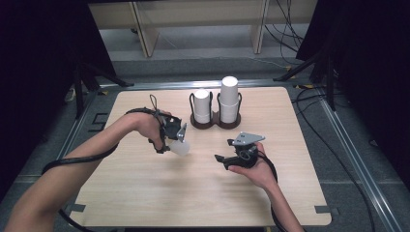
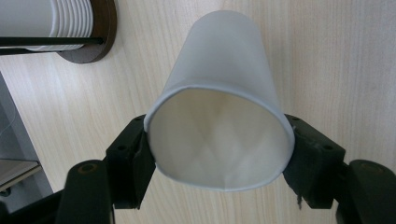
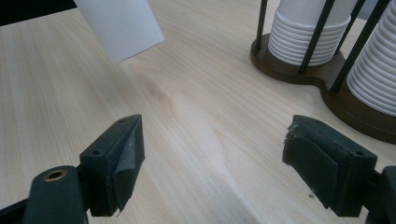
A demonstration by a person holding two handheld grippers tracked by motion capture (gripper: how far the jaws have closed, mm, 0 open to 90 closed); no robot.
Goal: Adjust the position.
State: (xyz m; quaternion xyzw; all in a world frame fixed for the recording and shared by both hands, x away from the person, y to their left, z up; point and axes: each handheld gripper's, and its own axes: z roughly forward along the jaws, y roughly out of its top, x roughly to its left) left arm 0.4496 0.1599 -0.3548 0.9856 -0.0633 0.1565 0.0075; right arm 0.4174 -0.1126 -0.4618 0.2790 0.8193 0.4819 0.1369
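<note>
White paper cup (image 2: pixel 219 121), light and easily crushed, pinched at its rim by left hand-held gripper (image 2: pixel 219 163) above pale wooden surface (image 1: pixel 145 188); right hand-held gripper (image 3: pixel 212 161) wide, empty; probably best gripped gently.

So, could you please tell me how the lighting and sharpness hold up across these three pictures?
High view: the table is evenly lit while the surroundings fall into darkness, and the whole picture is soft. Left gripper view: the paper cup held in the left tongs is sharp, with light glowing through its wall. Right gripper view: the right tongs look slightly blurred, and the wood shows a pale sheen.
</note>
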